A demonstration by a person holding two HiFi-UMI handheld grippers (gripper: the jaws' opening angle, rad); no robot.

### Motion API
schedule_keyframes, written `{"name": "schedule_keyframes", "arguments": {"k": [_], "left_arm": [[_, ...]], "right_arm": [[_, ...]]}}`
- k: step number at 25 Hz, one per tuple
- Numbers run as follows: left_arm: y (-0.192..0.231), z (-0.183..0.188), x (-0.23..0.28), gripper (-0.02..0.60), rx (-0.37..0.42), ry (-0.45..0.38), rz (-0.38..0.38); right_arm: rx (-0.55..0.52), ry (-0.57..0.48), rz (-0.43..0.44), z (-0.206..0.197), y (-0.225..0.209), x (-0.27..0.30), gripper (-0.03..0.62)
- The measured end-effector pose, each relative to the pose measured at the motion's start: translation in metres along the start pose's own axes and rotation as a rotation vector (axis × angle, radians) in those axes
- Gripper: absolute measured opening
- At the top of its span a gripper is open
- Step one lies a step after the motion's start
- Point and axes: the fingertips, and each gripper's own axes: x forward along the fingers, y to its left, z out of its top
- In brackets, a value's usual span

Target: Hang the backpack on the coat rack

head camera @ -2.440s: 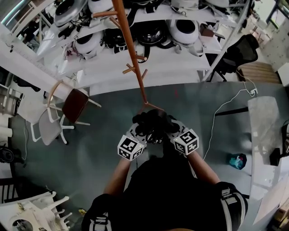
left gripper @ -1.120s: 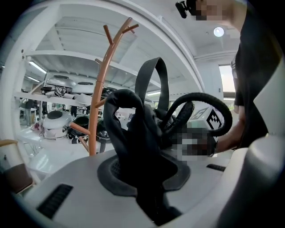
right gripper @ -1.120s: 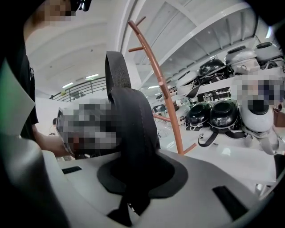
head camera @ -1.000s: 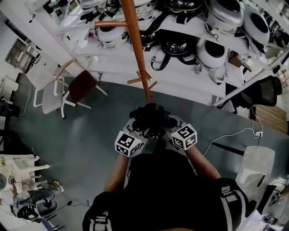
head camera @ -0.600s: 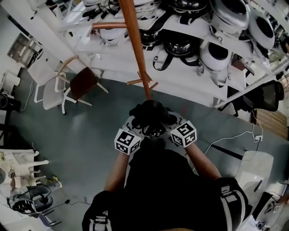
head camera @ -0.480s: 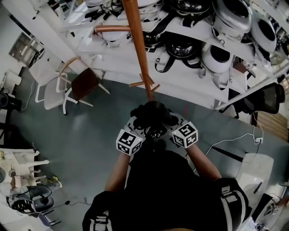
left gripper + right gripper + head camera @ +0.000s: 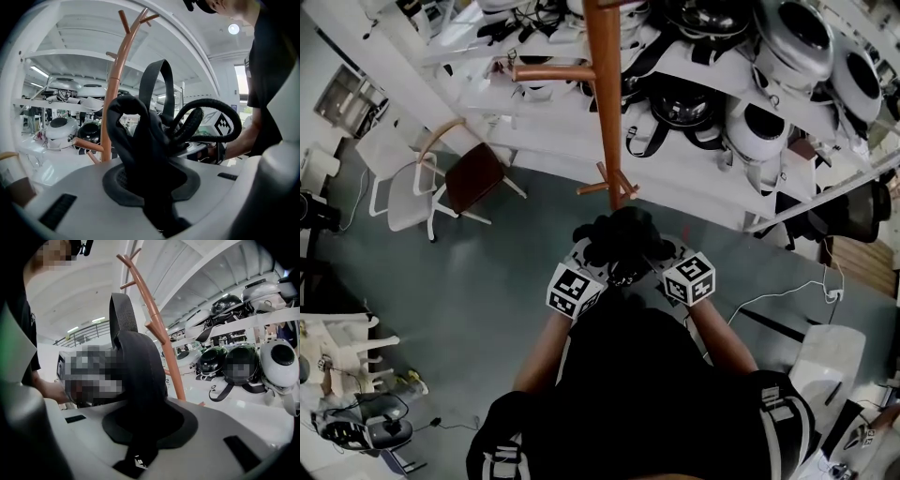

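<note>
Backpack [image 7: 619, 236]: gripped by left claw [image 7: 157, 206] and right claw [image 7: 140, 446], held near coat rack [image 7: 605, 94]; not yet hung.

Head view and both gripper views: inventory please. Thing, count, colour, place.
coat rack: 1, orange-brown, upright just beyond the grippers
backpack: 1, black, held at the foot of the coat rack
shelves: white, behind the coat rack
helmets: several, white and black, on the shelves
brown chair: 1, white frame, floor at left
white chair: 1, beside the brown chair
person: 1, black top, bottom of head view
left gripper: 1, white, shut on backpack
right gripper: 1, white, shut on backpack
</note>
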Motion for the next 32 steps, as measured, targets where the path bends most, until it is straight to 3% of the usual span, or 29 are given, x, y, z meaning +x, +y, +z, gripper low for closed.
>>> {"name": "schedule_keyframes", "arguments": {"k": [20, 32], "left_arm": [[0.062, -0.001, 0.051, 0.098, -0.01, 0.064, -0.091], [0.087, -0.014, 0.062, 0.098, -0.026, 0.099, -0.104]], "right_arm": [[0.036, 0.024, -0.102, 0.017, -0.066, 0.051, 0.083], [0.065, 0.052, -0.119, 0.009, -0.082, 0.077, 0.083]]}}
